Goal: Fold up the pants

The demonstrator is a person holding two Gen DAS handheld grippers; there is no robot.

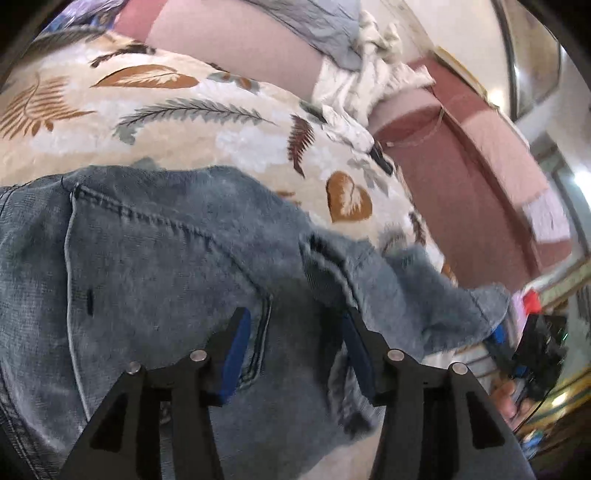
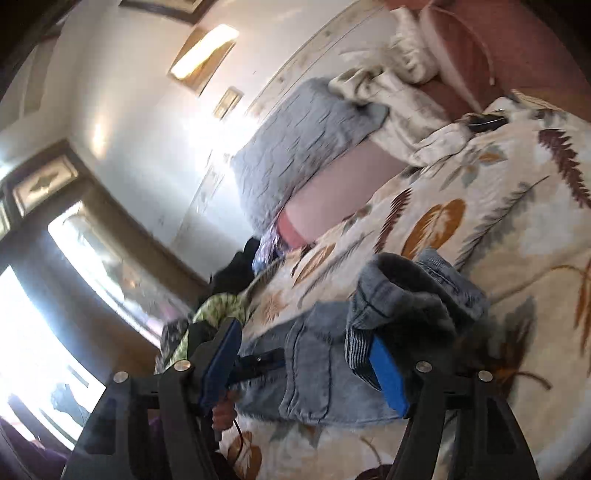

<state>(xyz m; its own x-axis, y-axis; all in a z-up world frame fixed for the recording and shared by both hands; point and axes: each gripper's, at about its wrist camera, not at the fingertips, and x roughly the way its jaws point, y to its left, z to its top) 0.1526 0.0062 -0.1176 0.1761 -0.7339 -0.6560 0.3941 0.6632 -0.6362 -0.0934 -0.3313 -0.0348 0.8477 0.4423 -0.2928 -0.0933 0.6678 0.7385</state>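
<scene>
Here, denim pants (image 1: 155, 266) lie bunched on the leaf-print bed cover (image 1: 207, 125), near its side edge.
Heavy, limp, grippy cloth: take the thick seamed waistband. Left gripper (image 1: 291, 350) and right gripper (image 2: 306, 365) both gape, holding nothing.

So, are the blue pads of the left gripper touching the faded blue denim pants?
Cannot tell. In the left wrist view the left gripper is open over the denim pants, but no gap or contact shows plainly.

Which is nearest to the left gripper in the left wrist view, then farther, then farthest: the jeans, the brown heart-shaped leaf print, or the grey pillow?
From the left gripper:
1. Jeans, directly beneath the jaws.
2. Brown heart-shaped leaf print, ahead on the bedspread.
3. Grey pillow, at the bed's far end.
</scene>
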